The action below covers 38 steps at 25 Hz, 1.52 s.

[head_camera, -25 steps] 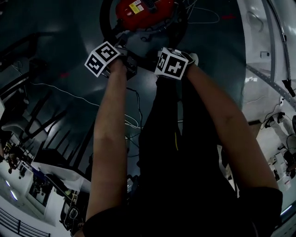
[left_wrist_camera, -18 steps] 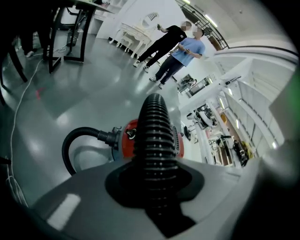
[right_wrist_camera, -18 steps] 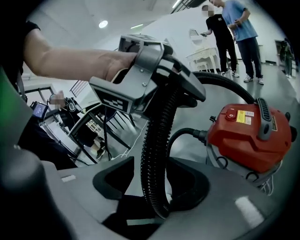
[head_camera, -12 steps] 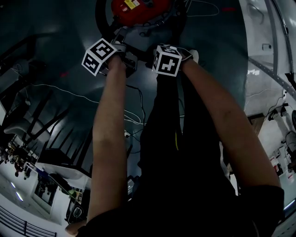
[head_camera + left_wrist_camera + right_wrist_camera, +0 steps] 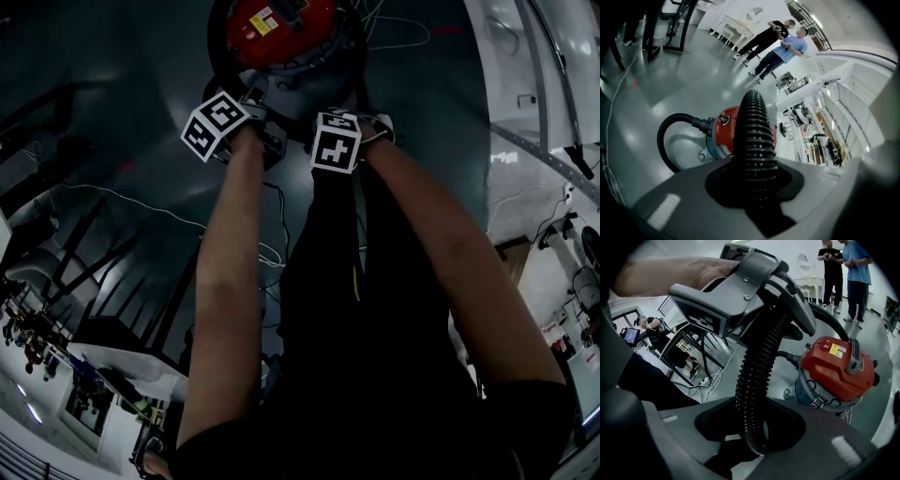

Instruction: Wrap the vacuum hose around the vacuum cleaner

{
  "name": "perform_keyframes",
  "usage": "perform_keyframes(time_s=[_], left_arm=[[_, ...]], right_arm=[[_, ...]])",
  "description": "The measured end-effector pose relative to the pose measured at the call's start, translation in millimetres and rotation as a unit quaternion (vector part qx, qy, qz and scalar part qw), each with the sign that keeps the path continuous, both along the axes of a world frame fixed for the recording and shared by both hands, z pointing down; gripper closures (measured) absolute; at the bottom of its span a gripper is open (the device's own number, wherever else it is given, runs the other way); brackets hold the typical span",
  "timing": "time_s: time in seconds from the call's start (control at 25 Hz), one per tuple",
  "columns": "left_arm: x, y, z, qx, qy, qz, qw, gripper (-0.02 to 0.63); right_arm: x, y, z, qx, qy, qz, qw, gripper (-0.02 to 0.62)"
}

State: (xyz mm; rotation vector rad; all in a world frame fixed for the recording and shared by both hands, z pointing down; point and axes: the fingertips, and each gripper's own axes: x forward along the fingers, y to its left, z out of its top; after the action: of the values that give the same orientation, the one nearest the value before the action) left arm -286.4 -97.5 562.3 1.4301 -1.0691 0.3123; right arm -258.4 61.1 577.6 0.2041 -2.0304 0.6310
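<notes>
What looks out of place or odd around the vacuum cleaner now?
Nothing looks damaged or spilled. Only the hose stands out: it leaves the red vacuum cleaner in a wide loose loop over the floor, not wrapped around it.

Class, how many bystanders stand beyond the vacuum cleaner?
2. Bystander in black and bystander in blue, side by side in the background; others may be hidden.

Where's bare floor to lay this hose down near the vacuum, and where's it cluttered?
Bare floor lies left of the vacuum cleaner, beyond its hose loop. Crowded: cables by the person's legs, white structure to the right.
</notes>
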Motion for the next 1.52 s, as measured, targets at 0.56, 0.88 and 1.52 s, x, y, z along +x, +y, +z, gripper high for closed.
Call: perform_keyframes(time_s=[0.56,0.88,1.52], left_arm=[[23,-4,-4,0.007,-0.020,0.089,0.9958,0.440],[45,-30,-21,0.047,0.003,0.133,0.9900,0.331],[35,-60,-8,-0.011,-0.032,0.183,0.9826,0.385]], right_arm=[[27,-1,-12,0.008,0.075,-0.057,0.996,0.417],[44,-9,-19,0.014,0.086,-0.057,0.995,0.417],[72,-8,-27,0.019,0.125,-0.081,0.989,0.416]])
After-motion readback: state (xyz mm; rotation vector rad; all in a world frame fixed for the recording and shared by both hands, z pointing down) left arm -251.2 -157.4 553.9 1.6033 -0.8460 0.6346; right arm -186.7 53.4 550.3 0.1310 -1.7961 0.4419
